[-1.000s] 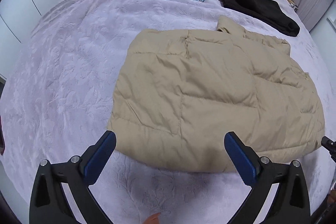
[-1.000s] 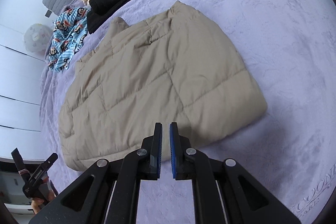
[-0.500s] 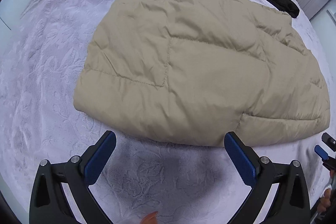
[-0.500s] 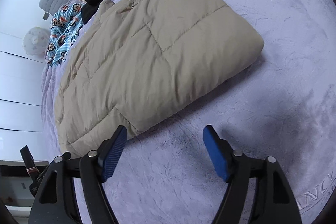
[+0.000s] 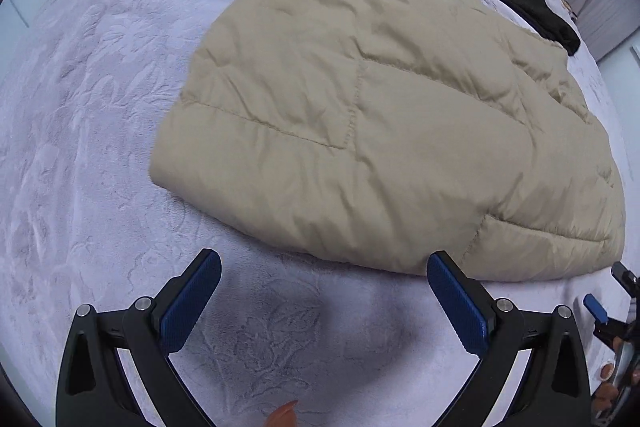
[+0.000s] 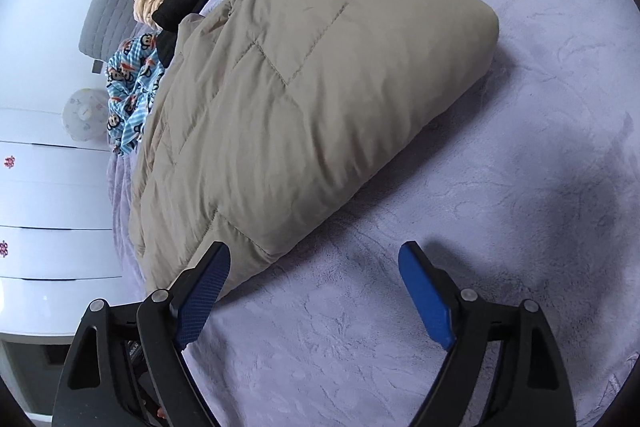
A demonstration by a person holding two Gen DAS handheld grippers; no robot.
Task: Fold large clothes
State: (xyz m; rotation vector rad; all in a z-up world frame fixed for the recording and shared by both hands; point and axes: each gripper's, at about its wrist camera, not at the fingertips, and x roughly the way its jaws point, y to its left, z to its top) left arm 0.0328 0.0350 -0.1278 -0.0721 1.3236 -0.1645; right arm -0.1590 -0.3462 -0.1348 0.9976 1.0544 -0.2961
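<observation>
Both grippers' fingers gape empty — right gripper (image 6: 314,291) opening yet, left gripper (image 5: 324,301) wide — so bite deep under the tan puffer jacket (image 5: 380,123) hem, both layers.

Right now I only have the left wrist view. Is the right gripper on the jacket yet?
Observer: No. The right gripper has its jaws opening with nothing pinched; the beige jacket lies just ahead of it.
Operator: Which part is it facing?
Observer: A near hem corner. The picture-left finger overlaps that corner, and bare bedspread shows across the rest of the gap.
Operator: Anything beside the bed over there?
Observer: White drawers, past the jacket on the picture's left.
</observation>
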